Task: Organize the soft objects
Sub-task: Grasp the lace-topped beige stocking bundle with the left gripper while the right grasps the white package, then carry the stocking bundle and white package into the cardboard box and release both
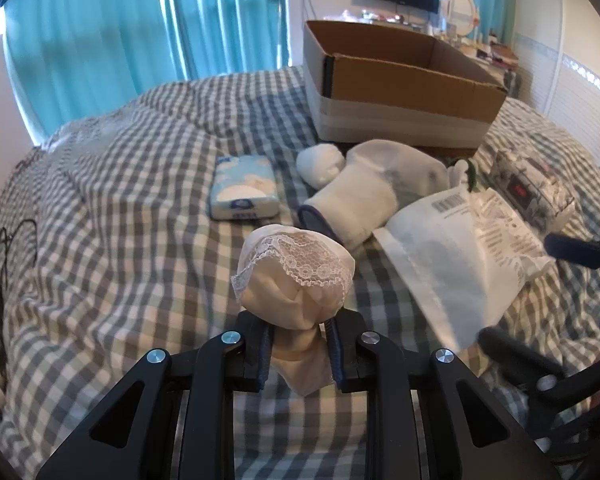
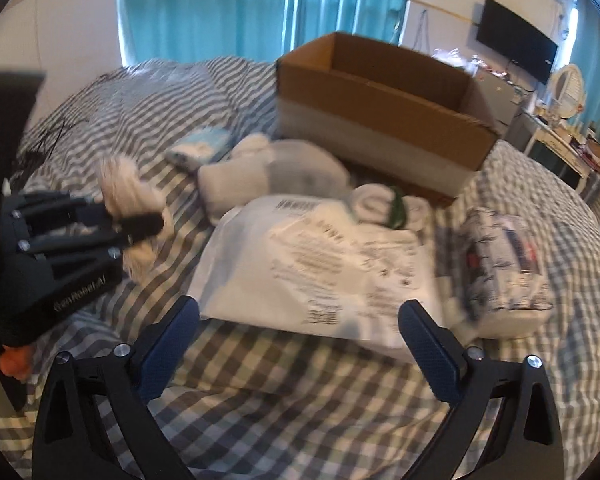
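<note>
My left gripper (image 1: 298, 354) is shut on a cream lace-trimmed cloth bundle (image 1: 296, 276) and holds it above the checked bed. It also shows in the right wrist view (image 2: 140, 226), blurred, with the bundle (image 2: 128, 188) in it. My right gripper (image 2: 300, 338) is open and empty, just short of a white plastic mailer bag (image 2: 316, 268). The open cardboard box (image 1: 400, 92) stands at the back of the bed; it also shows in the right wrist view (image 2: 380, 120). White socks (image 1: 364, 196) and a rolled white sock (image 1: 320, 164) lie in front of the box.
A blue tissue pack (image 1: 244, 188) lies left of the socks. A patterned wrapped pack (image 2: 508, 264) lies at the right. A rolled white cloth with a green band (image 2: 388, 204) sits by the box. Curtains, a TV and a dresser stand behind the bed.
</note>
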Motion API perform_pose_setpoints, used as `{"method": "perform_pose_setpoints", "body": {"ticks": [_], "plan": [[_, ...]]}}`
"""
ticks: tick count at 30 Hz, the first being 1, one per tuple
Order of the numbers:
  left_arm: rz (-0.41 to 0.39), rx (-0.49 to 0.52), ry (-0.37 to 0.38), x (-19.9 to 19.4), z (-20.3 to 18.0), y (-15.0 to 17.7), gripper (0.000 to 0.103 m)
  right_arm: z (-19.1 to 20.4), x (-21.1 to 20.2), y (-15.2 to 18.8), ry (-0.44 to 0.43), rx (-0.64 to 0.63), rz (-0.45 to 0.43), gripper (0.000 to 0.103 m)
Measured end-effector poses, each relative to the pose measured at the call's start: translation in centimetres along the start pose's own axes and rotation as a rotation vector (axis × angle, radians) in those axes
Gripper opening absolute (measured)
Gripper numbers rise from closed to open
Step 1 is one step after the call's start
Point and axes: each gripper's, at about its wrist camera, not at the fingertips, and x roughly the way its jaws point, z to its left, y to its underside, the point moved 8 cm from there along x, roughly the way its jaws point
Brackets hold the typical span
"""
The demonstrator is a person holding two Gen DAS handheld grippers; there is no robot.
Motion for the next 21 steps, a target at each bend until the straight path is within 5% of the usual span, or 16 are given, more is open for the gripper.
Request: {"method": "perform_pose_setpoints", "body": {"ticks": [3,11,14,17,19,21], "plan": [[0.003,0.004,-0.006,0.2,0.2,0.1,0.023,0.7,1.3,0.1,-0.008,-0.018,0.023,0.098],[0.014,-0.005,0.006,0.5,0.3,0.3,0.023,1.3,2.8,0.2,0.05,-0.048,0.04,0.075],[0.01,-0.001,0.016,0.3,0.1,0.3,0.023,0.9,2.6,0.4,0.083,-0.041,0.037,0.036],[0.014,-0.001,0.026,0.1,-0.1,0.5,0.023,-0.4,2.1,0.4,0.057,0.037,0.025,0.024],[0.014,0.001,0.024,-0.2,-0.2,0.6,0.023,-1.1,1.4,0.4,0.055,0.065,0.012,0.005],[0.018,-0.001,0.025,-0.9,-0.3,0.6,0.023,-1.3,0.6,0.2,0.05,0.077,-0.008,0.005]]}}
